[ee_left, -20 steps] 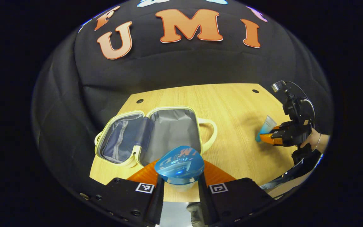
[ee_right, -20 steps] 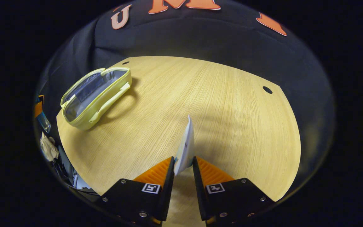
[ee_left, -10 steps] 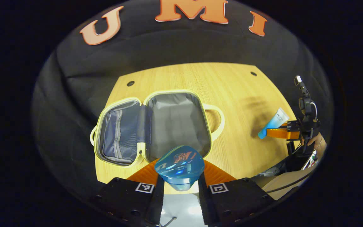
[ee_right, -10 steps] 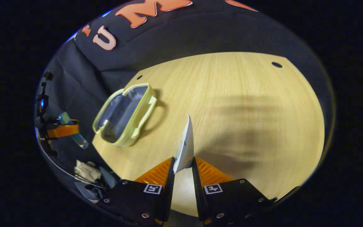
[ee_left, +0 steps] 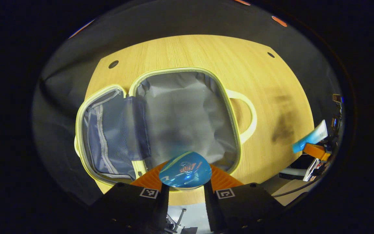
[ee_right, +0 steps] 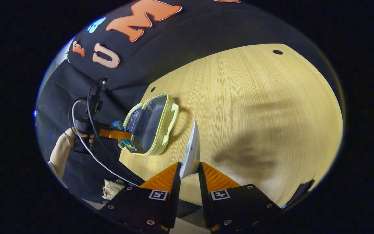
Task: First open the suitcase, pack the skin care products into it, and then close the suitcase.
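Observation:
The pale yellow suitcase (ee_left: 239, 130) lies open on the wooden table (ee_left: 271, 81), its grey lined half in the middle and its mesh-pocket lid to the left. My left gripper (ee_left: 184, 182) is shut on a blue-capped bottle (ee_left: 185, 169), held over the suitcase's near edge. In the right gripper view that left gripper (ee_right: 117, 134) and bottle (ee_right: 119, 124) hang at the suitcase (ee_right: 169, 122). My right gripper (ee_right: 189, 177) is shut on a white and blue tube (ee_right: 192, 151), above the table. In the left gripper view the tube (ee_left: 310, 138) shows far right.
A person's hand (ee_right: 76, 134) and a cable hold the left gripper beyond the table's left edge. Two small dark holes (ee_left: 113, 64) mark the table's far corners. Bare wood (ee_right: 255, 97) stretches right of the suitcase. Clutter lies on the floor near the table's front edge.
My left gripper has carried the bottle forward and now tilts down over the open suitcase. My right gripper has lifted and turned left with the tube, bringing the suitcase nearer the centre of its view.

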The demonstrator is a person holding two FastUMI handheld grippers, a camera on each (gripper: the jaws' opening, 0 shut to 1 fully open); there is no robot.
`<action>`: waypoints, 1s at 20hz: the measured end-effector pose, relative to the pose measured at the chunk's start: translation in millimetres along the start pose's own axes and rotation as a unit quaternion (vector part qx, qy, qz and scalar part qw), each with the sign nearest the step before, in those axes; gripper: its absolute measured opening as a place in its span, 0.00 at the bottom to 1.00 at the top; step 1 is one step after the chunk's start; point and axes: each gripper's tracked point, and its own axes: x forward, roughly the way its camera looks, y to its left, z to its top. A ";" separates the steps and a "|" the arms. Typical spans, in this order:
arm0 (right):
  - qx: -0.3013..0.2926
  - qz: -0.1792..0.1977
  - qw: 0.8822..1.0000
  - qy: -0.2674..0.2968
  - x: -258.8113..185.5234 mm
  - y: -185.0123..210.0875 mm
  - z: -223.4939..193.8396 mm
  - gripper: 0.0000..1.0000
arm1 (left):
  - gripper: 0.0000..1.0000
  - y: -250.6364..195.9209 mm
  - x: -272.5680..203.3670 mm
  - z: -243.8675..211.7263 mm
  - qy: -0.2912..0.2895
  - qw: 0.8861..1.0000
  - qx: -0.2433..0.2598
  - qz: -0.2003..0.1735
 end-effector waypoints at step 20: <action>0.049 -0.077 0.993 -0.075 32.8 80.0 32.2 0.34 | 1.00 12.8 53.8 37.0 -0.030 0.994 0.053 -0.092</action>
